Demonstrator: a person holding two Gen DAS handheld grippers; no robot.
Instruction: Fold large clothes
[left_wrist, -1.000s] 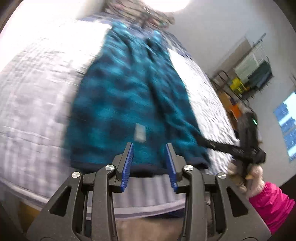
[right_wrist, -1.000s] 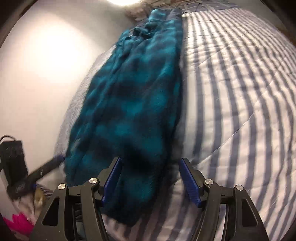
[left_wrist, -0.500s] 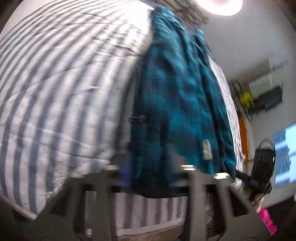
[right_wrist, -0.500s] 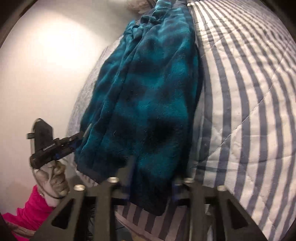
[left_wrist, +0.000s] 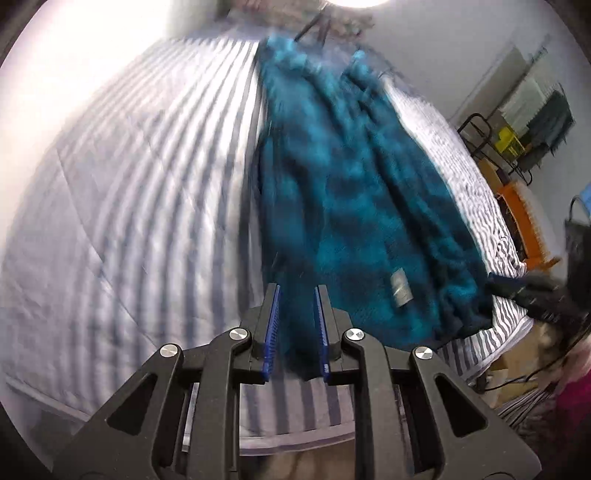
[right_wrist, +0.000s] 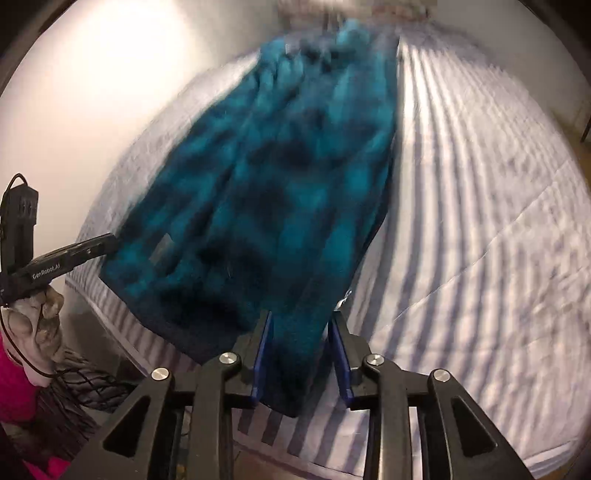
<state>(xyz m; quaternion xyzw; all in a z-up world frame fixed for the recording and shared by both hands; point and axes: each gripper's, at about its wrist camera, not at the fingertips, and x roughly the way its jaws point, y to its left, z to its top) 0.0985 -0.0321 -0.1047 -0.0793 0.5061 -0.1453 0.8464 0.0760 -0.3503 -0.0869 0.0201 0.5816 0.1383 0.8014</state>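
Teal plaid fleece garment: lies lengthwise on the striped bed cover, near hem at the bed's edge. Left gripper: jaws just opening slightly, clamped on one hem corner. Right gripper: jaws just opening, pads pressed on the other hem corner, a thick fold between them.

Left gripper angled steeply down, blue pads close together and clamped on the near hem corner of the teal fleece garment; jaws just widened slightly. Right gripper likewise pitched down, pads pressing a thicker fold of the same hem, jaws just reopened a little around it. Gloved hand under the other tool, pink sleeve beneath.
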